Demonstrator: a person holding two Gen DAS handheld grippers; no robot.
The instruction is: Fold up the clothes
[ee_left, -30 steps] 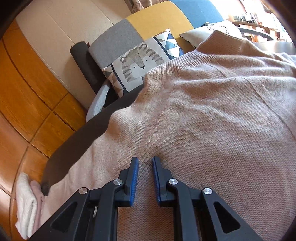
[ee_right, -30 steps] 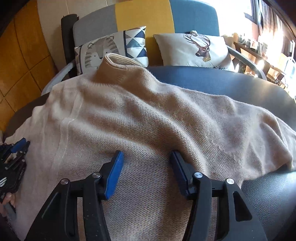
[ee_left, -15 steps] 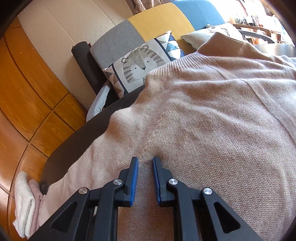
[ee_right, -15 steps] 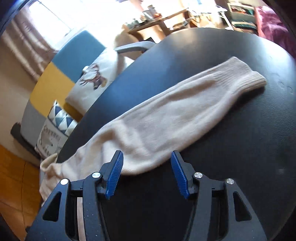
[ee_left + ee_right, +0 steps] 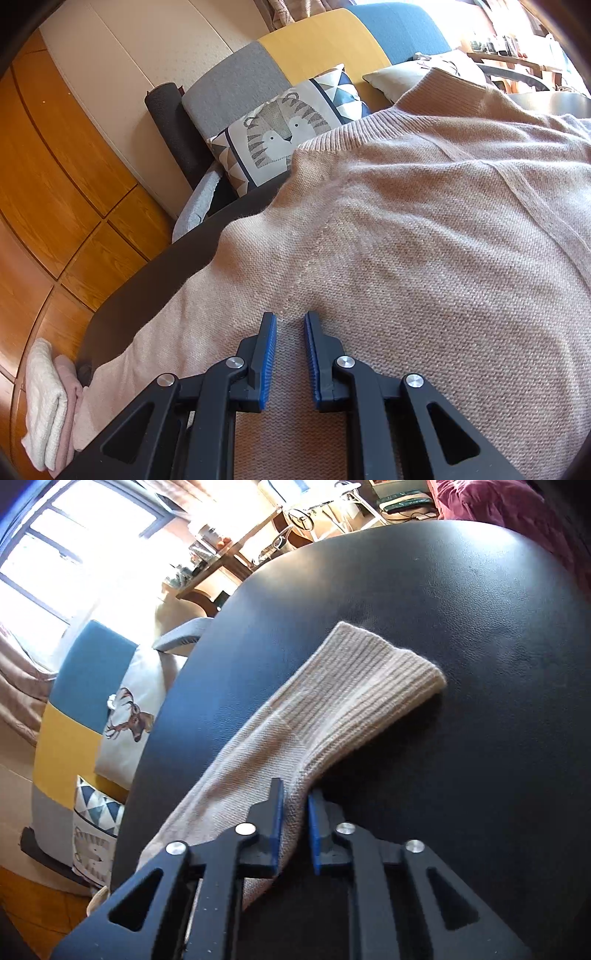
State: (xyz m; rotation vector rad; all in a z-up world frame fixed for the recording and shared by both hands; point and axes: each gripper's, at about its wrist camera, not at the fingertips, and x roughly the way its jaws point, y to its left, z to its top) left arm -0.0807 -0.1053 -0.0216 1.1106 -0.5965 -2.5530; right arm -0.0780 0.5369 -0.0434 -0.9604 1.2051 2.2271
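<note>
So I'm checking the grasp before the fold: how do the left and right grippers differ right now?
The left gripper sits over the sweater's body by a seam, with a narrow gap and no knit between its pads. The right gripper is shut on the sleeve, near its ribbed cuff, over the black table. Both have blue pads.

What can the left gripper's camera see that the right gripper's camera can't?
Only the left view shows the sweater's wide body, the tiger pillow, the folded clothes and the left gripper, narrowly parted above the knit. Only the right view shows the ribbed cuff, the deer pillow, the window and the right gripper pinching the sleeve. Both show the dark table and the sofa.
</note>
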